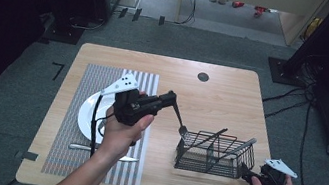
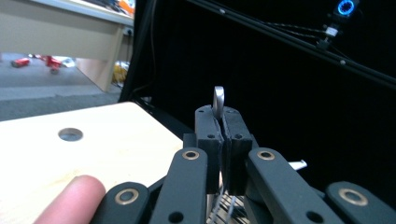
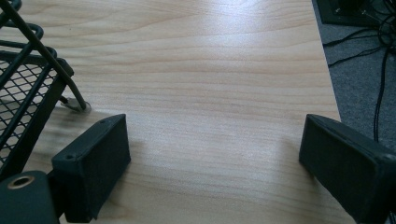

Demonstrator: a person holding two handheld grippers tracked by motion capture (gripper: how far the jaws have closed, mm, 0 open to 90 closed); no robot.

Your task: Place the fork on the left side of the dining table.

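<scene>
The left gripper was clamped on a fork above the basket; it could snag the wire rim. The right gripper stood apart.

left gripper | jaws clamped on metal utensil handle | table with round hole below

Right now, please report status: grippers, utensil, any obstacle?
Left gripper shut on fork, tines at caddy rim. Right gripper open beside caddy. Two utensils already inside.
</scene>
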